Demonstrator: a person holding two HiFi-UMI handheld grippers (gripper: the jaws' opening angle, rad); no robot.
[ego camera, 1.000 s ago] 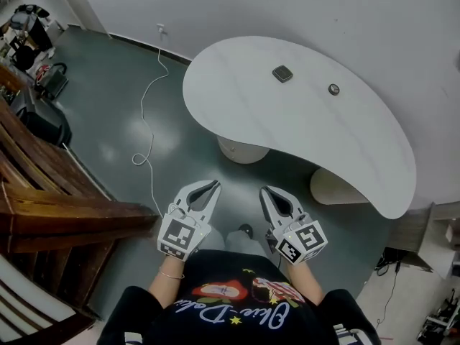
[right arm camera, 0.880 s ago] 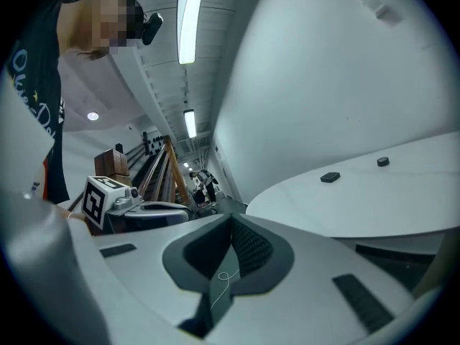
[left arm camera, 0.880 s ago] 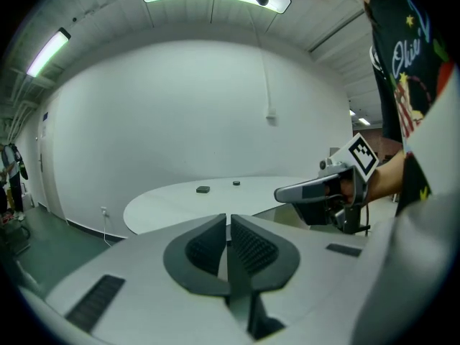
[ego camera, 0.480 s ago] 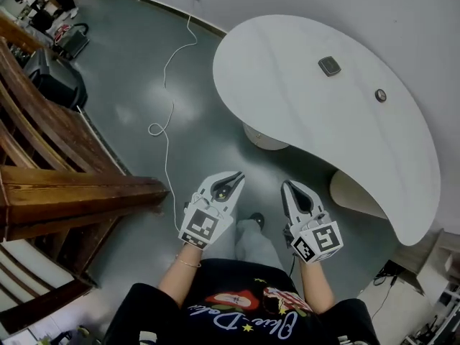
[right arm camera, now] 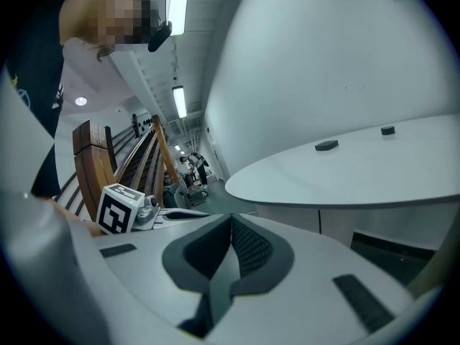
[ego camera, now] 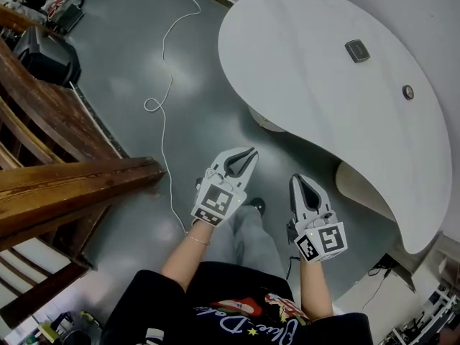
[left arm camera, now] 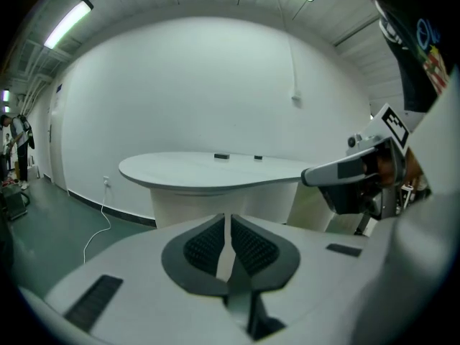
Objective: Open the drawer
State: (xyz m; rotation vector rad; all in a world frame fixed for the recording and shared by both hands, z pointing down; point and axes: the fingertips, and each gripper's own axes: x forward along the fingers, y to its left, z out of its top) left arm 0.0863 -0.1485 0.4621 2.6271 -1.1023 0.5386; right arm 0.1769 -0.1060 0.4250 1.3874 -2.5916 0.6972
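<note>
The left tool (ego camera: 250, 153) and the right tool (ego camera: 297, 180) are held side by side in front of the person's body, both pointing forward and a little downward over the grey floor (ego camera: 129, 106). In the left gripper view the left tool's ribbed pads (left arm camera: 206, 244) are closed together with nothing between them. In the right gripper view the right tool's pads (right arm camera: 248, 246) are closed on nothing as well.

Ahead of both tips, and well apart from them, stands a white curved tabletop (ego camera: 309, 70) on two pale round pedestals, one (ego camera: 267, 123) beyond the left tool and one (ego camera: 359, 185) just beyond the right tool. On the far part of the tabletop lie a dark square object (ego camera: 357, 50) and a small round one (ego camera: 408, 91).

No view shows the drawer clearly. The right gripper view shows only flat pale panels (right arm camera: 287, 218) under the tabletop's edge, ahead of the right tool.

A white cable (ego camera: 167, 70) trails across the floor to the left of the left tool. Further left stands a wooden stair rail (ego camera: 65, 185).
</note>
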